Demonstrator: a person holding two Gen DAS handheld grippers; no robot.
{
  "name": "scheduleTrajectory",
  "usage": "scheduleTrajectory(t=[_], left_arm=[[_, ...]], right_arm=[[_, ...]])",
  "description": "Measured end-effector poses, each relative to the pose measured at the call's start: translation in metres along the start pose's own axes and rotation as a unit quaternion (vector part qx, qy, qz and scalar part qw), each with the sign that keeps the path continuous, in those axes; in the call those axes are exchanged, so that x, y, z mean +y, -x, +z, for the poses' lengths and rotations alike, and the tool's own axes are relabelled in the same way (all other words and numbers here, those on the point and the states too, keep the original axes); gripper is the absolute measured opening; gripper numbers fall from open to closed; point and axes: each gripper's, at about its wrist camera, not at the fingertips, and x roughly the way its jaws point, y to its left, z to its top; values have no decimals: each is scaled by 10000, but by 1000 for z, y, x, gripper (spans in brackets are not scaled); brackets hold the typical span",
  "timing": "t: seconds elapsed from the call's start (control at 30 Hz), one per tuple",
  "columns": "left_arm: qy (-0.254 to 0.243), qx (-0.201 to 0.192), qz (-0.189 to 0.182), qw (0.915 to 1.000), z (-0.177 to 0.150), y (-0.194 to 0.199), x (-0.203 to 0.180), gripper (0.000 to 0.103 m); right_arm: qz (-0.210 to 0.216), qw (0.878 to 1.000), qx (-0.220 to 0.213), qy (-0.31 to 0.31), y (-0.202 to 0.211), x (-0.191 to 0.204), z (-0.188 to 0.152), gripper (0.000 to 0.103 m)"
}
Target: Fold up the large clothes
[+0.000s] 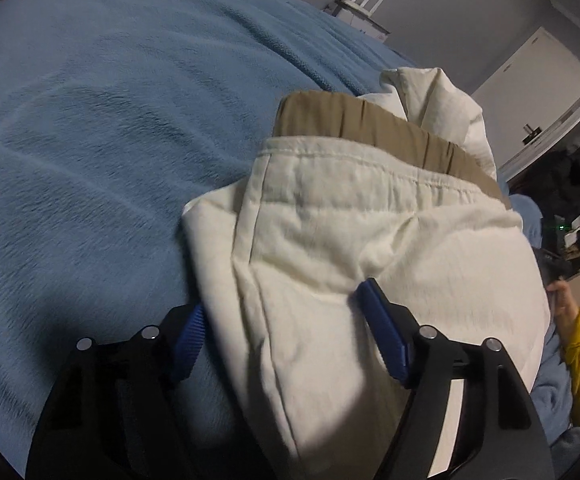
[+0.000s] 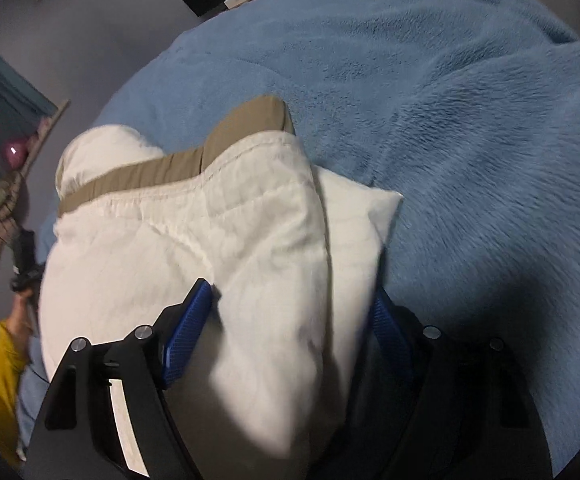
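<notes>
Fingers (image 1: 382,332) of both my grippers are clamping the cream trousers (image 1: 370,240).
Left gripper (image 1: 281,332) and right gripper (image 2: 294,320) are each pinching folded cloth; the trousers are lying bunched on the blue blanket (image 1: 89,140), tan waistband (image 1: 350,120) at their far end.

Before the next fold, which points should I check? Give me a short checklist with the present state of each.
1. Left hand-held gripper has the cream garment between its fingers: ok.
2. Right hand-held gripper has the same garment between its fingers: ok.
3. Pads press firmly on the cloth: cannot tell.
4. Blue blanket beyond the garment is free for laying it down: ok.
5. Garment lies flat, without bunching: not ok; it is bunched, and its tan waistband shows behind the front fold.
</notes>
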Motion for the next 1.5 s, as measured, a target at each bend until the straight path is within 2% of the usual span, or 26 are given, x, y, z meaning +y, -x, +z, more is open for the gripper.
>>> scheduleTrajectory(t=[0.07,0.13,0.2,0.23,0.3,0.37,0.47,0.57,0.67,0.77,0.83,0.9,0.97,1.0,1.07,1.17,1.2,1.27,1.33,1.37,1.43,1.47,1.5], left_arm=[[53,-22,-32,10000,4,-10,0,75],[47,-83,-2,10000,2,-12,-4,72],[-95,-175,-179,9996,1,-7,-13,42],[-164,-233,-193,9994,0,-3,-17,37],[-295,-411,-208,9985,-3,8,-28,20],[-382,-594,-92,9975,-8,18,-39,15],[-442,-962,-49,9944,-12,40,-51,11],[-503,-1424,-149,9884,-5,66,-63,10],[-635,-1759,24,9824,11,81,-72,10],[-551,-2028,132,9776,31,87,-69,10],[-472,-1932,351,9794,41,75,-60,11],[-361,-1636,504,9846,44,58,-51,12],[-320,-1304,784,9878,44,35,-39,15],[-342,-1245,889,9876,44,27,-36,19],[-266,-1234,909,9878,46,20,-32,22],[-194,-1256,1073,9861,47,18,-28,36],[-196,-1285,1208,9841,43,21,-30,46],[-279,-1425,1634,9758,38,35,-35,64],[-342,-1660,1813,9687,39,53,-37,67],[-371,-1743,1853,9664,35,62,-42,69],[-481,-1903,1877,9624,29,73,-63,80],[-577,-1964,1863,9609,23,78,-77,89],[-670,-1971,1799,9614,16,81,-93,93]], right_arm=[[125,9999,1,-38,-9,-1,7,69],[201,9998,-70,-32,-15,0,9,56],[367,9992,-163,-36,-10,3,4,31],[443,9987,-231,-12,-7,5,3,27],[309,9979,-478,304,6,19,1,16],[-7,9945,-752,724,18,38,-3,12],[-461,9830,-1188,1322,36,69,-7,8],[-546,9715,-1664,1596,55,85,-9,7],[-685,9575,-2077,1882,60,107,4,7],[-618,9529,-2311,1866,54,118,33,7],[-581,9566,-2248,1761,38,120,56,7],[-643,9623,-2028,1695,22,115,72,10],[-943,9694,-1589,1619,-11,108,88,12],[-1078,9708,-1457,1568,-22,101,90,16],[-1183,9747,-1223,1449,-42,88,96,21],[-1059,9815,-1067,1183,-53,69,94,33],[-1030,9826,-1062,1124,-51,65,92,44],[-1327,9807,-1008,1022,-41,63,90,57],[-1641,9751,-1123,982,-23,67,84,58],[-1735,9726,-1177,1006,-15,71,81,60],[-1952,9643,-1312,1220,7,89,62,67],[-1968,9613,-1380,1344,15,100,50,76],[-1959,9588,-1420,1489,20,111,41,81]])
